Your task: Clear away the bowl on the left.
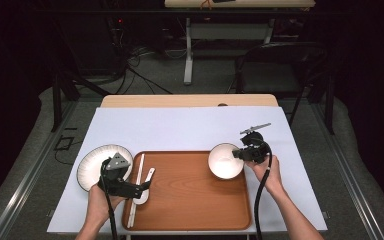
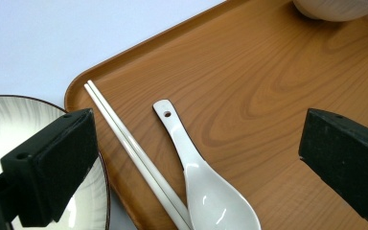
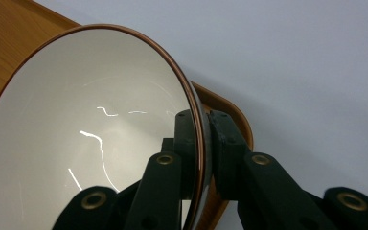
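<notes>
Black hand-held gripper [image 1: 235, 154] — brass-ringed screws, trailing cable

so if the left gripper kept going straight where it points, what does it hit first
Most likely the spoon: it lies on the tray between the open fingers of the left gripper, chopsticks beside it. Depth is hard to judge.

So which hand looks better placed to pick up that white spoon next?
Left, probably. The left gripper hangs open right over the spoon, while the right gripper is shut on the bowl's rim.
</notes>
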Tool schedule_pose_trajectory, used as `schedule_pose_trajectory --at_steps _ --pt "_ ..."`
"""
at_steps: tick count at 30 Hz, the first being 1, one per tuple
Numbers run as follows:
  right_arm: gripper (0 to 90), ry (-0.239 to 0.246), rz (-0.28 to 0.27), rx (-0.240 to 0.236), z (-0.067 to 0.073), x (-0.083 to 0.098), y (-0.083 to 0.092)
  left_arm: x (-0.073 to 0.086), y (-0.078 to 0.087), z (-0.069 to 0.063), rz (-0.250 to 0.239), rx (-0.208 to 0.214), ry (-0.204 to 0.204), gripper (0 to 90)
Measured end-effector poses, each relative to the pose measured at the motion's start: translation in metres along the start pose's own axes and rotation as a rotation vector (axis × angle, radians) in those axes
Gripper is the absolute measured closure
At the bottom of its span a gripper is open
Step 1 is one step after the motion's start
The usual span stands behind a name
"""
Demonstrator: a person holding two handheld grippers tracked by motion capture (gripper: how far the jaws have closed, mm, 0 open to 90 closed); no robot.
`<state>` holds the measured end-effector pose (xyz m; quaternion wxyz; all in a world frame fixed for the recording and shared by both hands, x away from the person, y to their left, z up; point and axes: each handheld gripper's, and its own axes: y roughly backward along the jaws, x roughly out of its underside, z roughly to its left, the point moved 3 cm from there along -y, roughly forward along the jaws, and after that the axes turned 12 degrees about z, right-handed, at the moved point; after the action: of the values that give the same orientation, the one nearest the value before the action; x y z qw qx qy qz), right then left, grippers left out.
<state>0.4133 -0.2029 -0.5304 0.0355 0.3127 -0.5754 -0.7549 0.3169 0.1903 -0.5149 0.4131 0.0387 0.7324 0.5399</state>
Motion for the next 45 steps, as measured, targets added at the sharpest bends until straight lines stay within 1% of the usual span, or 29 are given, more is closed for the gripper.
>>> schedule_pose_trajectory --at_steps 3,5,7,9,10,11,13,14,15,20,27,28,37,45 --pt "82.9 -0.029 0.007 -0.014 -0.006 0.001 -0.002 0.000 0.000 0.001 0.002 0.001 -0.002 0.1" --pt "82.9 -0.030 0.007 -0.015 -0.006 0.001 -0.002 0.001 0.000 0.001 0.002 0.001 0.000 0.1" --pt "82.9 -0.048 0.006 -0.018 -0.008 0.002 -0.003 0.001 -0.001 0.002 0.003 0.001 0.005 0.1" --pt "82.9 -0.048 0.007 -0.016 -0.009 0.002 -0.004 0.001 -0.001 0.002 0.002 0.000 0.005 0.1" --pt "83.0 -0.045 0.011 -0.003 -0.010 0.002 -0.004 0.001 0.000 0.002 0.001 -0.001 0.005 0.1" --pt "82.9 -0.052 0.010 0.007 -0.010 0.002 -0.004 0.002 0.000 0.002 0.000 0.000 0.006 0.1" --pt "82.9 -0.061 0.017 0.017 -0.015 0.003 -0.007 0.002 0.000 0.003 0.001 -0.001 0.006 0.1" --pt "82.9 -0.061 0.017 0.017 -0.015 0.003 -0.007 0.002 0.000 0.003 0.001 -0.001 0.005 0.1" --pt "82.9 -0.071 0.021 0.022 -0.017 0.003 -0.007 0.002 0.000 0.003 0.002 -0.001 0.005 0.1" --pt "82.7 -0.067 0.026 0.033 -0.021 0.004 -0.008 0.002 0.000 0.004 0.005 -0.005 0.008 0.0" --pt "82.7 -0.064 0.015 0.043 -0.022 0.005 -0.007 0.003 0.000 0.005 0.006 -0.010 0.011 0.0" --pt "82.7 -0.066 0.013 0.051 -0.024 0.005 -0.007 0.003 0.000 0.005 0.008 -0.008 0.011 0.0" --pt "82.6 -0.071 0.019 0.047 -0.026 0.006 -0.006 0.003 0.001 0.005 0.007 -0.009 0.012 0.0" --pt "82.6 -0.077 0.017 0.061 -0.026 0.006 -0.006 0.004 0.001 0.006 0.004 -0.011 0.018 0.0"
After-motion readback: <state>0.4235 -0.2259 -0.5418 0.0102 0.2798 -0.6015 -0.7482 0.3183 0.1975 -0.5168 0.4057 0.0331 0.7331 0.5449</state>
